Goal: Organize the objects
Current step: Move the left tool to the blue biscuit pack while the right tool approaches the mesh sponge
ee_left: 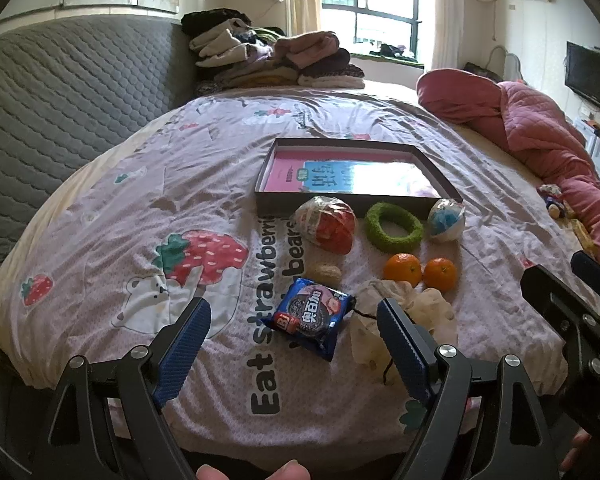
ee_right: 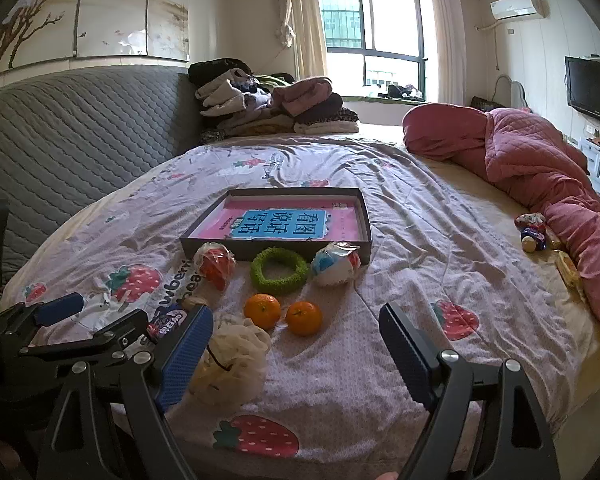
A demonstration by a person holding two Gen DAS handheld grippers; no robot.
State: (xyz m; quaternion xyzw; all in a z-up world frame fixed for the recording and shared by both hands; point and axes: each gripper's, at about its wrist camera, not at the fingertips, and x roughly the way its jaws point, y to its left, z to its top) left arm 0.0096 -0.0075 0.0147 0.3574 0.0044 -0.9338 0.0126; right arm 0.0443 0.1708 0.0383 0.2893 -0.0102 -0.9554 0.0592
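Note:
A shallow dark box (ee_left: 444, 184) (ee_right: 366, 216) with a pink and blue booklet inside lies on the bed. In front of it lie a red wrapped ball (ee_left: 327, 225) (ee_right: 215, 265), a green ring (ee_left: 394, 227) (ee_right: 278, 269), a blue-white wrapped ball (ee_left: 446, 219) (ee_right: 336, 266), two oranges (ee_left: 403, 269) (ee_right: 262, 310), a cream mesh pouf (ee_left: 396, 320) (ee_right: 232, 364) and a blue cookie packet (ee_left: 310, 316) (ee_right: 167, 324). My left gripper (ee_left: 296, 320) is open, low over the cookie packet. My right gripper (ee_right: 296, 328) is open, just before the oranges.
The bedsheet (ee_left: 140, 200) has a strawberry print. A grey quilted headboard (ee_left: 60, 100) stands at left. Folded clothes (ee_right: 276, 108) are stacked at the far end. A pink quilt (ee_right: 540, 172) and small toys (ee_right: 534, 232) lie at right.

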